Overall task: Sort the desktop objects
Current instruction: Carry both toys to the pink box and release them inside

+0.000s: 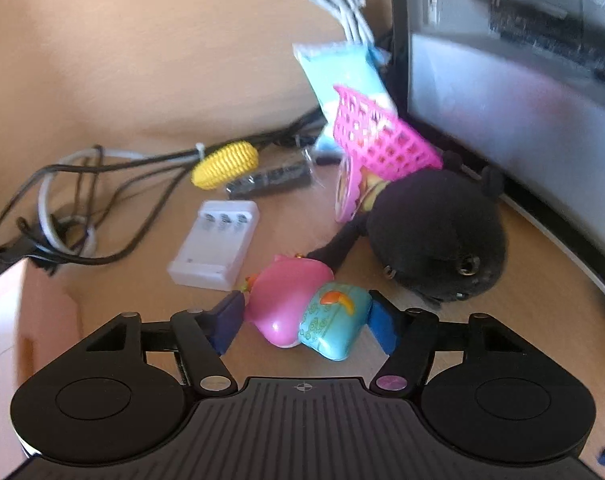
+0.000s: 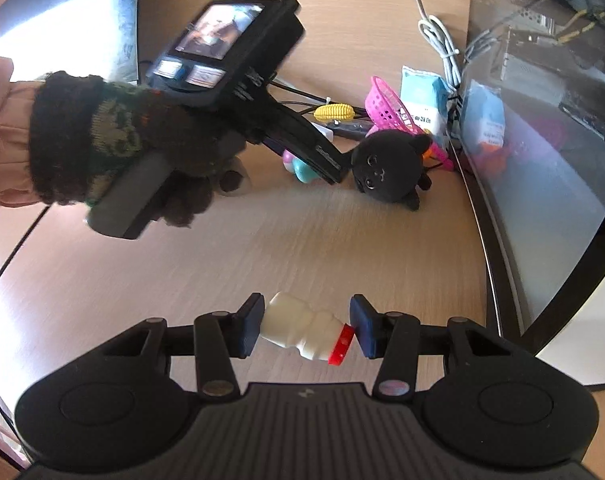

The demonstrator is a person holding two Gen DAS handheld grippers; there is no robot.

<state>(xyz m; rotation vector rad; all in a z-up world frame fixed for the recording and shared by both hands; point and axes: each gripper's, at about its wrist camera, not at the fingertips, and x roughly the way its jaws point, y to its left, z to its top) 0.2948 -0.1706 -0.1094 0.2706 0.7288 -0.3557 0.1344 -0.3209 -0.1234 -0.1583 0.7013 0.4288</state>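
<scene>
Now two grips on at once: left gripper (image 1: 306, 320) pinching the pink-and-teal toy (image 1: 308, 308) between its blue pads, low at the desk (image 1: 142, 60); right gripper (image 2: 306, 326) clamped on the white figure with a red base (image 2: 308, 330), just above bare desktop. Barely started by the look of it — black plush (image 1: 434, 236), pink basket (image 1: 378, 136), yellow corn toy (image 1: 225, 164), white battery charger (image 1: 216, 246), blue packet (image 1: 342, 68) and dark wrapped bar (image 1: 270, 180) all unsorted, no bin visible. Tight at the back: monitor (image 1: 522, 100) edge, tangled cables (image 1: 82, 184). Open room in front, toward the near edge.
</scene>
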